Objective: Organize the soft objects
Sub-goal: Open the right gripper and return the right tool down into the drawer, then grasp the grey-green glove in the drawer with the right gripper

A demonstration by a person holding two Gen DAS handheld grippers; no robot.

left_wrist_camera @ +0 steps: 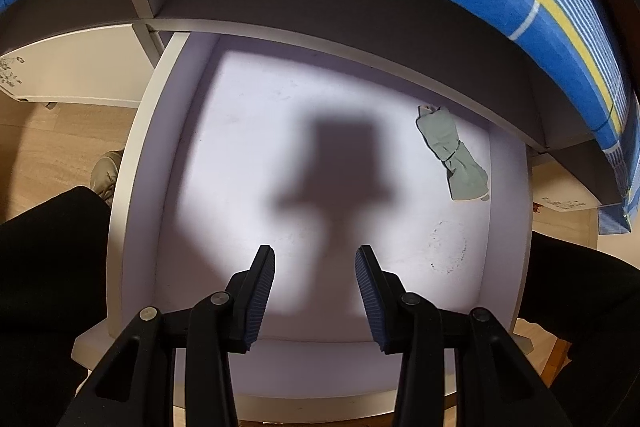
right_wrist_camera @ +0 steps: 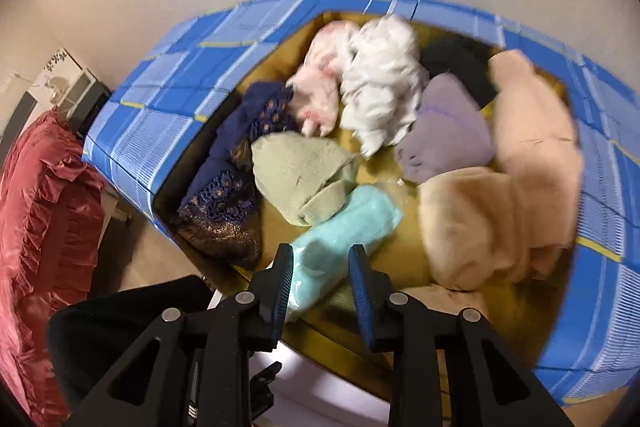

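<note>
- Mint-green rolled cloth in clear wrap is lying in the blue plaid box, directly ahead of the right gripper
- Its long axis is running diagonally, near-left end low in the frame to far-right end; near end is sitting between the right gripper's fingers
- Right gripper's jaws are narrowly parted around that near end; the left pad looks against the wrap, the right pad's contact is unclear, so firm pinch not confirmed
- Left gripper is hanging part-open and empty over the white drawer, pointing steeply down, nothing between its pads
- Grey-green rolled cloth is already lying in the drawer's far-right corner, well apart from the left gripper
- Right hand is clearly the nearer one to the mint roll; left is not seeing it at all
- Judging: next move is a lift of the mint roll by its near end; gripping at one end risks the far end sagging and dragging across the beige knit hat beside it
</note>
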